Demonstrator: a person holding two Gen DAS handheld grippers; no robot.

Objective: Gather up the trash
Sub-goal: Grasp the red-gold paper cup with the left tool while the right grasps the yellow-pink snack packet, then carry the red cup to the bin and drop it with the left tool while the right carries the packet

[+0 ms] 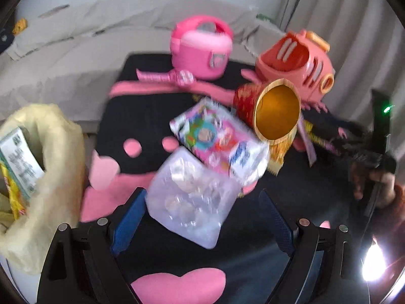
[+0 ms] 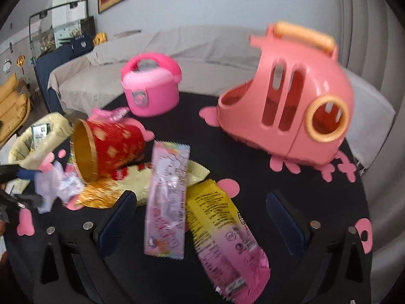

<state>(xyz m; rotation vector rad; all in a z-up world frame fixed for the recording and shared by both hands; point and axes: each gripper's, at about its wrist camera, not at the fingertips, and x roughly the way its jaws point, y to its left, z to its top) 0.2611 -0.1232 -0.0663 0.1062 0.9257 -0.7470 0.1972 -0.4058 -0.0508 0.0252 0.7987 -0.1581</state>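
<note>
In the left wrist view my left gripper (image 1: 202, 193) is open over a black mat with pink shapes. A crumpled clear plastic wrapper (image 1: 189, 202) lies between its blue pads (image 1: 130, 215), with a gap on the right side. Beyond it lies a colourful foil snack packet (image 1: 217, 141). In the right wrist view my right gripper (image 2: 201, 195) is open and low over the mat. A long pink wrapper (image 2: 167, 197) and a yellow-and-pink packet (image 2: 222, 228) lie between its fingers, touching neither pad. A pale yellow trash bag (image 1: 50, 152) (image 2: 40, 136) stands open at the left with wrappers inside.
A red-and-gold tub (image 1: 273, 111) (image 2: 108, 149) lies on its side over gold and yellow wrappers (image 2: 197, 172). A pink toy rice cooker (image 1: 201, 50) (image 2: 152, 88) and a salmon toy toaster (image 1: 296, 60) (image 2: 291, 106) stand at the back. A grey-covered sofa (image 2: 202, 48) lies behind.
</note>
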